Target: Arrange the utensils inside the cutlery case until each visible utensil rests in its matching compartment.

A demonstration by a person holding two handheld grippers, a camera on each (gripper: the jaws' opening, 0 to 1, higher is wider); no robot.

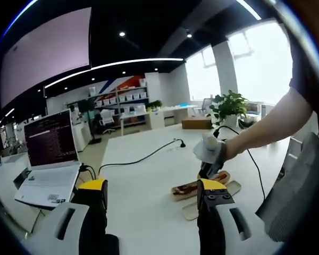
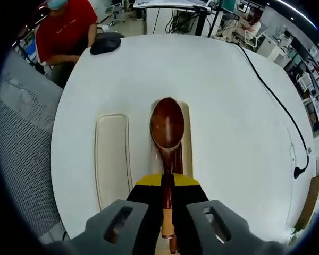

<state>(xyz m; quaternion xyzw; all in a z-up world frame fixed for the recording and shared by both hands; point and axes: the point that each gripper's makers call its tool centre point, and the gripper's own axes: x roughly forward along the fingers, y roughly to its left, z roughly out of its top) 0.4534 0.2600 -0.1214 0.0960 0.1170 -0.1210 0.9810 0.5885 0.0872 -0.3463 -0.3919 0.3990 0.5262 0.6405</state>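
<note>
Seen in the left gripper view, the left gripper [image 1: 154,194] rises from six o'clock with its two yellow-tipped black fingers [image 1: 95,192] spread wide apart, holding nothing. From three o'clock in the same view the person's bare forearm [image 1: 271,125] reaches toward the centre, its hand [image 1: 215,150] wrapped around the handle of the right gripper [image 1: 210,171], which points downward at the table. In the right gripper view, the right gripper [image 2: 167,183] rises from six o'clock with its fingers [image 2: 147,187] drawn close together, pinching the handle of a dark wooden spoon [image 2: 167,127] that extends toward twelve o'clock.
</note>
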